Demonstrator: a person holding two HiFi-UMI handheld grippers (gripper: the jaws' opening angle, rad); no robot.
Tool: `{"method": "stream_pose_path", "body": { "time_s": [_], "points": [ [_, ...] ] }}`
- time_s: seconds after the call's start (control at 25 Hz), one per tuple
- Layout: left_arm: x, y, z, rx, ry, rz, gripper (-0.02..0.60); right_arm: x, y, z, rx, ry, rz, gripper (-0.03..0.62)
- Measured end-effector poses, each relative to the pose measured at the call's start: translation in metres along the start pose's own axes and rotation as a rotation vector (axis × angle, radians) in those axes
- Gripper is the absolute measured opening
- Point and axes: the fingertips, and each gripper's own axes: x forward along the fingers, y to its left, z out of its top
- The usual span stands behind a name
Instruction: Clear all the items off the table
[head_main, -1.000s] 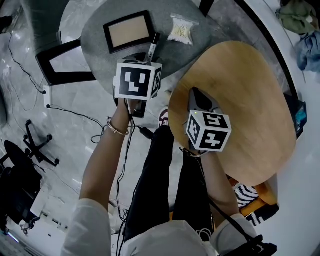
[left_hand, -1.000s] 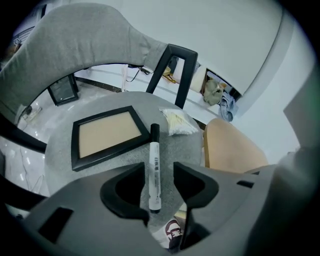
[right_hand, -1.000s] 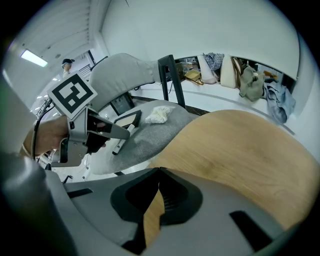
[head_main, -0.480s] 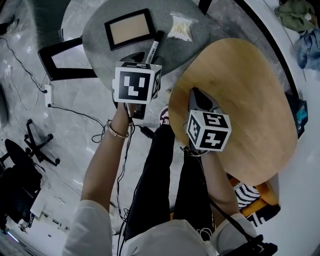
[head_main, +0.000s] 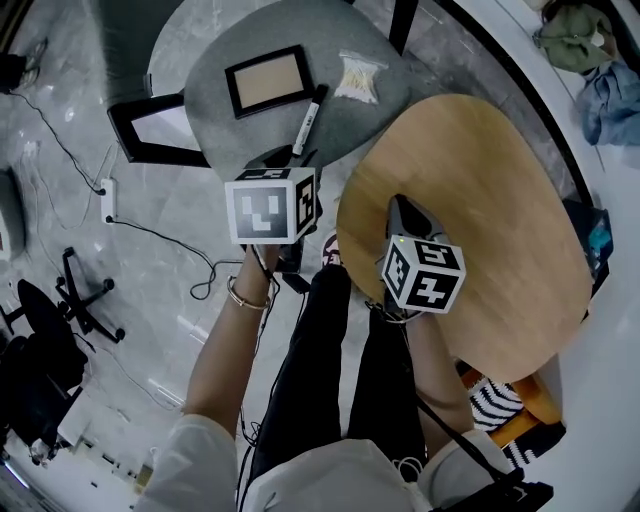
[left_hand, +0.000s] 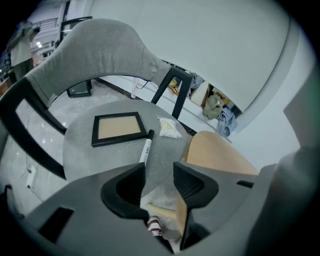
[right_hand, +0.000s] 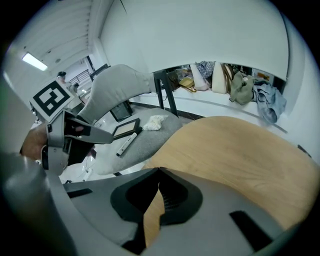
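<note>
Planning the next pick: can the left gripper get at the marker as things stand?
Probably yes. The left gripper has its jaws apart and empty, and the marker lies uncovered on the chair seat just ahead of them, with nothing between.

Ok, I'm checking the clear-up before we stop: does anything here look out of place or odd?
Nothing looks spilled or broken. The wooden table is bare, but the picture frame, marker and small packet lie loose on the grey chair seat beside it, which is an odd place to leave them.
</note>
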Motion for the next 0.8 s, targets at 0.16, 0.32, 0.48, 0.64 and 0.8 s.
{"method": "stream_pose_path", "body": {
  "time_s": [0.16, 0.32, 0.48, 0.64, 0.8],
  "points": [
    [-0.043, -0.017, -0.018, -0.114, -0.030, -0.024, 0.180, -0.030, -0.001, 0.008, 0.006, -0.021, 0.000, 0.025],
    [-0.088, -0.056, -0.039, -0.102, -0.028, -0.036, 0.171, -0.077, -0.006, 0.015, 0.001, -0.034, -0.001, 0.025],
    [-0.130, -0.109, -0.032, 0.028, -0.084, -0.063, 0.072, -0.126, -0.015, 0.025, 0.006, -0.066, -0.012, 0.025],
    [-0.175, -0.171, -0.019, 0.112, -0.149, -0.125, 0.013, -0.191, -0.027, 0.036, 0.009, -0.099, -0.028, 0.025],
    [-0.241, -0.239, -0.010, 0.210, -0.202, -0.194, 0.008, -0.285, -0.038, 0.049, -0.003, -0.158, -0.046, 0.025]
  ]
}}
